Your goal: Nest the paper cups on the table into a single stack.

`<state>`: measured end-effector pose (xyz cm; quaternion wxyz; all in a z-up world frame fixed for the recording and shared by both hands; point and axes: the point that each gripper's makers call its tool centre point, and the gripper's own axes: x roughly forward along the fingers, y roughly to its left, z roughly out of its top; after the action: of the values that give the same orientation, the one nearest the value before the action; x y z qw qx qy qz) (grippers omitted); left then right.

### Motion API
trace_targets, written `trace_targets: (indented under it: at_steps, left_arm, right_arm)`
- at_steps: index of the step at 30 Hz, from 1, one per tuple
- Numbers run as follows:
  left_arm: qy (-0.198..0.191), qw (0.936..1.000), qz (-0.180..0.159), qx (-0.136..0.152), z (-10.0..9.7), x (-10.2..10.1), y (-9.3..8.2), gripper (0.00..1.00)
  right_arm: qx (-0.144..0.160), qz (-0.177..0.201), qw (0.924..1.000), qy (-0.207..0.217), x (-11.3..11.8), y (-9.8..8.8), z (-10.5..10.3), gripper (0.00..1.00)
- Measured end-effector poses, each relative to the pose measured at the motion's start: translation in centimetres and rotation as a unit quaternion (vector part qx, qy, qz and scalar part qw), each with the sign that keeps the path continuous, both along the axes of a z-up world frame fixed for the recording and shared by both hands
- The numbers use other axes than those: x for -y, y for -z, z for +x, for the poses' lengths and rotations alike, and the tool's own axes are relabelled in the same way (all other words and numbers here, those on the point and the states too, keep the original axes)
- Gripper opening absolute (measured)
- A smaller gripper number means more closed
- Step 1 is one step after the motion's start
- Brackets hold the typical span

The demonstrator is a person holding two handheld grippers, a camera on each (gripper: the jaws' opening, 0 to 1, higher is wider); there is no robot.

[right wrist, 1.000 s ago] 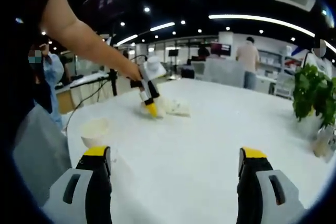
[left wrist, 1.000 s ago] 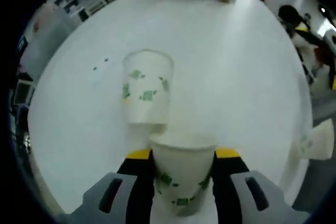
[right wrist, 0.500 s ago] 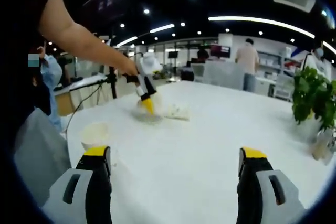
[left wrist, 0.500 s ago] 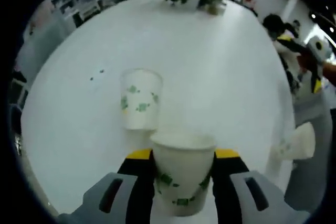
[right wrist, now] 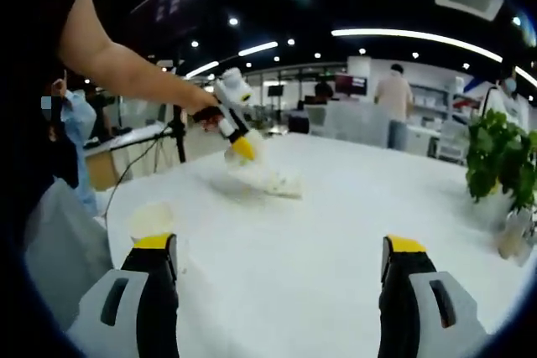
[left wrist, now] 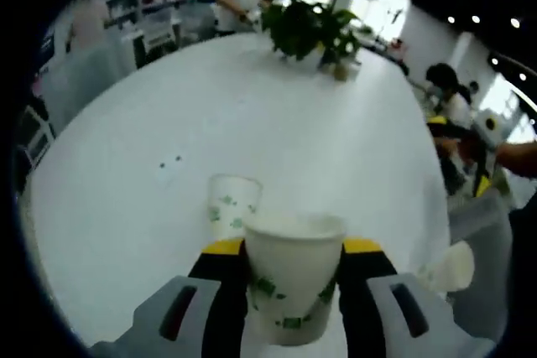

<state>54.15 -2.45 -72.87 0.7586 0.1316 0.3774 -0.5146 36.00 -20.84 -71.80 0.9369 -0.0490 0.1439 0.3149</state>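
A white paper cup with green marks [left wrist: 293,278] stands upright between the jaws of my left gripper [left wrist: 293,246], which is shut on it and holds it above the round white table [left wrist: 352,148]. Just beyond it a second cup [left wrist: 232,204] rests on the table, apparently on its side. A third cup [left wrist: 449,267] sits near the table's right edge. In the right gripper view a hand holds the left gripper [right wrist: 239,148] in the air over the lying cup [right wrist: 281,182], and the third cup [right wrist: 151,217] stands upright near my open right gripper [right wrist: 281,291].
A potted plant [left wrist: 306,27] stands at the far side of the table, seen at the right as the plant [right wrist: 495,153] in the right gripper view. People and desks surround the table. A small dark speck [left wrist: 172,161] marks the tabletop.
The left gripper has risen off the table with its cup, so the lying cup looks smaller and farther below. The right gripper has stayed put and open.
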Motion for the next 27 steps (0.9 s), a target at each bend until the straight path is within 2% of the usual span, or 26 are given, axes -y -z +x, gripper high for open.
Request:
trace_targets:
  at_steps: [5, 8, 12, 16, 18, 19, 21, 25, 27]
  left_arm:
    - [-0.020, 0.9982, -0.048, 0.029, 0.7, 1.2, -2.2, 0.39]
    - [-0.034, 0.9939, -0.085, 0.061, 1.4, 1.8, -3.8, 0.39]
    - [-0.043, 0.9883, -0.112, 0.094, 1.9, 2.1, -5.3, 0.39]
    - [-0.055, 0.9770, -0.152, 0.139, 2.7, 2.6, -7.6, 0.39]
    - [-0.051, 0.9675, -0.160, 0.189, 3.0, 2.7, -8.9, 0.39]
    - [-0.053, 0.9601, -0.178, 0.209, 3.0, 2.9, -10.0, 0.40]
    - [-0.067, 0.9553, -0.198, 0.209, 3.0, 3.1, -10.9, 0.40]
    - [-0.089, 0.9417, -0.229, 0.230, 3.5, 3.2, -12.9, 0.40]
    - [-0.095, 0.9360, -0.250, 0.228, 3.5, 3.3, -13.8, 0.40]
  right_arm:
    - [0.001, 0.001, 1.0000, 0.001, 0.0, -0.2, 0.1, 1.00]
    - [0.001, 0.000, 1.0000, 0.000, 0.0, -0.2, 0.1, 1.00]
    - [0.003, 0.000, 1.0000, 0.000, 0.0, -0.4, 0.1, 1.00]
    - [0.004, 0.001, 1.0000, 0.001, 0.0, -0.6, 0.2, 1.00]
    - [0.005, 0.002, 1.0000, 0.001, 0.0, -0.6, 0.1, 1.00]
    - [0.005, 0.002, 1.0000, 0.001, 0.0, -0.6, 0.1, 1.00]
    - [0.003, 0.002, 1.0000, 0.001, 0.0, -0.4, 0.1, 1.00]
    - [0.003, 0.003, 1.0000, 0.000, -0.1, -0.6, 0.1, 1.00]
    - [0.005, 0.002, 1.0000, 0.001, -0.1, -0.7, 0.0, 1.00]
